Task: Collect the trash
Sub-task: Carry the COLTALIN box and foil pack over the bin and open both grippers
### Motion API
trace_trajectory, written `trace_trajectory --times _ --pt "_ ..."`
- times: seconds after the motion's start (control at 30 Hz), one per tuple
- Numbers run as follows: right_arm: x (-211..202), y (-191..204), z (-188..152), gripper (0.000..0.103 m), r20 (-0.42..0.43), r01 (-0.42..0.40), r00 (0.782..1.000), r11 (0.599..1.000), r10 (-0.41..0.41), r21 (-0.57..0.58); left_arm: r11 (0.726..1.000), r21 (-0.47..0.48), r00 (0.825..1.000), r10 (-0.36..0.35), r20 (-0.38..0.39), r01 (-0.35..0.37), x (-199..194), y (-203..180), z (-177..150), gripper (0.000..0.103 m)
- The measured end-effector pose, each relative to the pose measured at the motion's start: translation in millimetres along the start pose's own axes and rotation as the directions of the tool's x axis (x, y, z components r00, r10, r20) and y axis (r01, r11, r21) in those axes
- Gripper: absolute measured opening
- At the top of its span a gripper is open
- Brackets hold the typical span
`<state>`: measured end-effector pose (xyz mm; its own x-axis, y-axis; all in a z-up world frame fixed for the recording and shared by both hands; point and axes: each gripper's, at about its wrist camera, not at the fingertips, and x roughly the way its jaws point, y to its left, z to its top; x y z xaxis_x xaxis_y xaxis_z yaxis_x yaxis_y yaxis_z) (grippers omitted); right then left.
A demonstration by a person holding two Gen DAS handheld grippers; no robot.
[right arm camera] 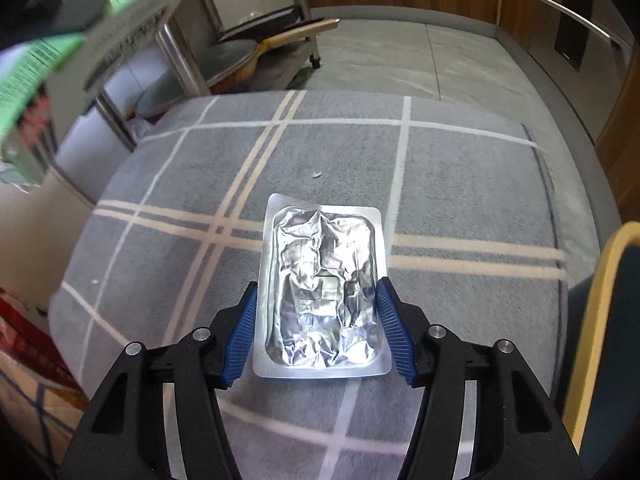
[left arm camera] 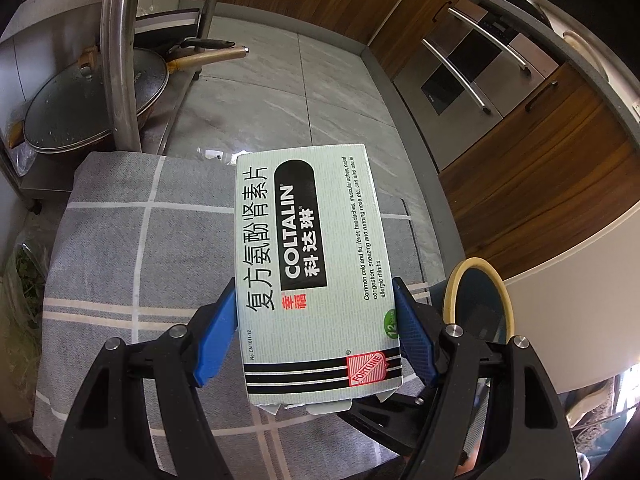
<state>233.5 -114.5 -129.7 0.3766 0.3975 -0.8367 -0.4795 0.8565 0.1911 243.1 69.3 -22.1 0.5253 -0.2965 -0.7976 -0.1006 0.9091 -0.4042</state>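
Observation:
My left gripper (left arm camera: 316, 320) is shut on a white Coltalin medicine box (left arm camera: 312, 248), held flat above the grey checked cloth (left arm camera: 132, 240); both blue pads press its long sides. The same box (right arm camera: 120, 12) shows blurred at the top left of the right wrist view. My right gripper (right arm camera: 318, 320) is shut on a crumpled silver blister pack (right arm camera: 324, 288), its blue pads against both long edges, just over the checked cloth (right arm camera: 460, 184). A bin with a yellow rim (left arm camera: 478, 300) stands at the right of the table, and its rim (right arm camera: 604, 320) also shows in the right wrist view.
A steel rack leg (left arm camera: 120, 60) rises beyond the table with a lidded pan (left arm camera: 92, 100) on its lower shelf. Grey floor tiles (left arm camera: 300, 80) stretch to wooden cabinets and an oven (left arm camera: 480, 76). A small scrap (right arm camera: 316, 175) lies on the cloth.

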Motion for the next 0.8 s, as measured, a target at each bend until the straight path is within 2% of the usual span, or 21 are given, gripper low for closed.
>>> trace_trajectory --times 0.3,0.6,0.8 --pt "-62.9 -16.6 -11.0 0.060 0.100 -0.030 0.995 0.995 0.021 0.095 1.000 0.023 1.000 0.005 -0.005 -0.005 2.4 -8.6 -2.8 0.071" --pt "-129.2 -46.8 -41.6 0.060 0.196 -0.010 0.980 0.978 -0.031 0.207 0.997 0.078 0.999 -0.024 -0.026 0.026 12.2 -43.0 -9.5 0.071" --pt "-166.0 -72.8 -65.0 0.060 0.245 0.017 0.966 0.959 -0.089 0.282 0.988 0.138 0.997 -0.060 -0.044 0.066 19.2 -80.6 -18.7 0.071"
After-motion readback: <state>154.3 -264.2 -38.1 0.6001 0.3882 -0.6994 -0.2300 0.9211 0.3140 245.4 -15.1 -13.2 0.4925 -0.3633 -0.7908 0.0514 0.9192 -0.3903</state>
